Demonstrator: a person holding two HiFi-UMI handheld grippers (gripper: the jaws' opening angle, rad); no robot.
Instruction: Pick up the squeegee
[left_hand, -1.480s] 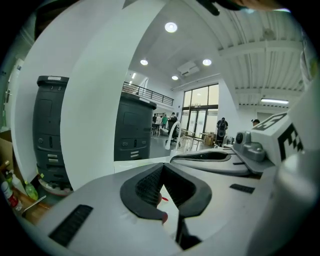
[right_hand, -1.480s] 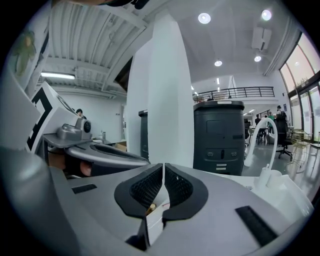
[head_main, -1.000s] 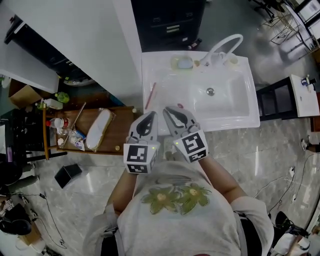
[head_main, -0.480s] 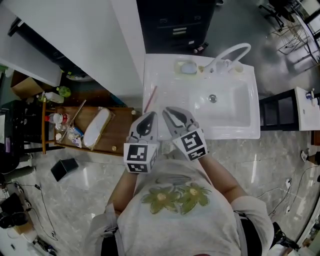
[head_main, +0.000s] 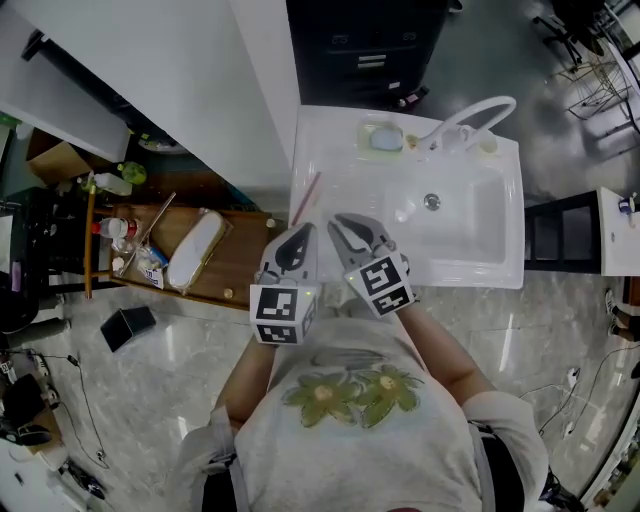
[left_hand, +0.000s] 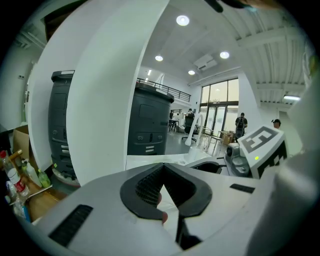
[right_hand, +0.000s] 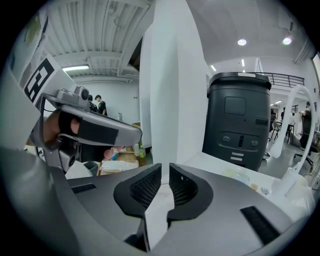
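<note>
You hold both grippers close to your chest, side by side over the front rim of the white sink (head_main: 330, 150). Neither has anything in it. The left gripper (head_main: 296, 238) has its jaws together, tips touching. The right gripper (head_main: 350, 232) has its jaws a sliver apart, with only bare white surface showing through the slit.

Just ahead of the left gripper, a thin red-handled thing (head_main: 305, 197) lies on the flat deck at the left of the sink, running at a slant away from you. It is too thin here to make out a blade, but it is my best guess for the squeegee, so check that as you close in.

The left gripper is the nearer one and the natural choice:
- Open its jaws well before you move down, since pressed together they would only push the handle along the slick deck.
- Come from above with the jaws straddling the handle across its length, not along it.
- Take it near the middle so it does not tip, close firmly, and lift straight up.

Keep the right gripper back so the two do not collide. Farther on are the basin, a soap dish (head_main: 385, 137) and the curved tap (head_main: 470, 118). None of them is in your way.
</note>
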